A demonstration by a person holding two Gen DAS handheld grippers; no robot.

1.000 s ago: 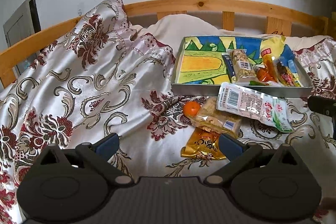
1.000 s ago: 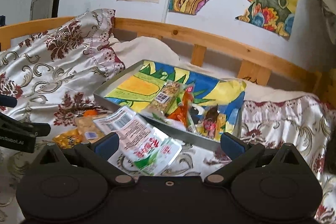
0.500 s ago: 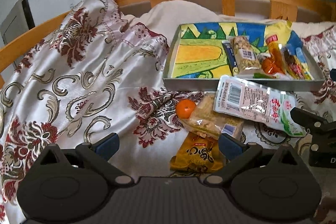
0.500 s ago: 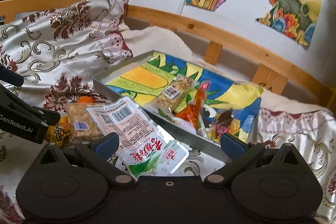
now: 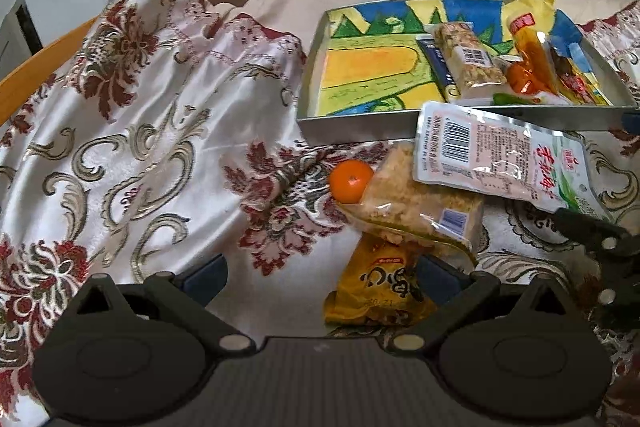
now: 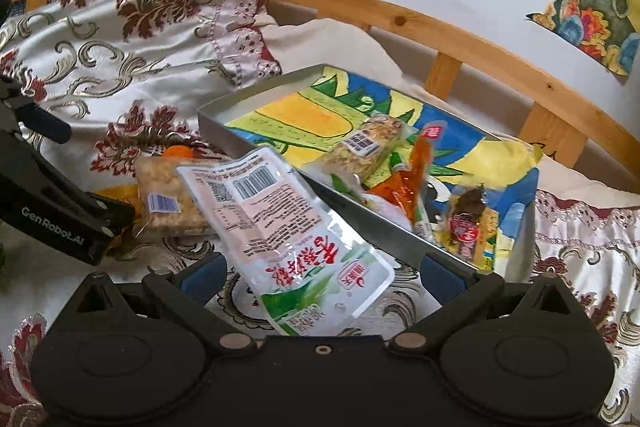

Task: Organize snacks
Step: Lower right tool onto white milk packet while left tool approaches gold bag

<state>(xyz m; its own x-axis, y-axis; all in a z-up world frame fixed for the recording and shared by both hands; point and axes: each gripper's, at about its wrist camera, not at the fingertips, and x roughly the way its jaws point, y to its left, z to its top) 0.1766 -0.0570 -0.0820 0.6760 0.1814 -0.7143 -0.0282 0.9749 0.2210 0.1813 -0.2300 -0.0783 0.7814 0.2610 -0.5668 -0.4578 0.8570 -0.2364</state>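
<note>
1. Snacks lie in two groups on the bed: some already sit in the tray (image 5: pixel 360 125), packed at its right end, while four more wait loose on the bedspread (image 5: pixel 140 147) just in front of its near wall.
2. Of the loose ones, the white pouch (image 6: pixel 280 227) leans with its top edge on the tray's wall and overlaps the cracker pack (image 5: pixel 416 203); a small orange (image 5: pixel 351 175) touches that pack's left end, and a yellow packet (image 5: pixel 380 287) pokes out from under it.
3. In my judgement the pouch comes first, since it lies on top and nearest the right tool (image 6: pixel 322 273), whose fingers are spread wide to either side of its lower end without touching it.
4. The left tool (image 5: pixel 320 273) is likewise spread, empty, hovering over the bedspread with its right finger (image 5: pixel 438 277) close to the yellow packet.
5. The tray's left half is bare, showing a painted lining, so there is room for the rest.
6. Writing: the pouch carries barcodes, small print and large red Chinese characters I cannot read with confidence; the cracker pack has a blue barcode label; "GenRobot.AI" shows on the left tool's body in the right view.
</note>
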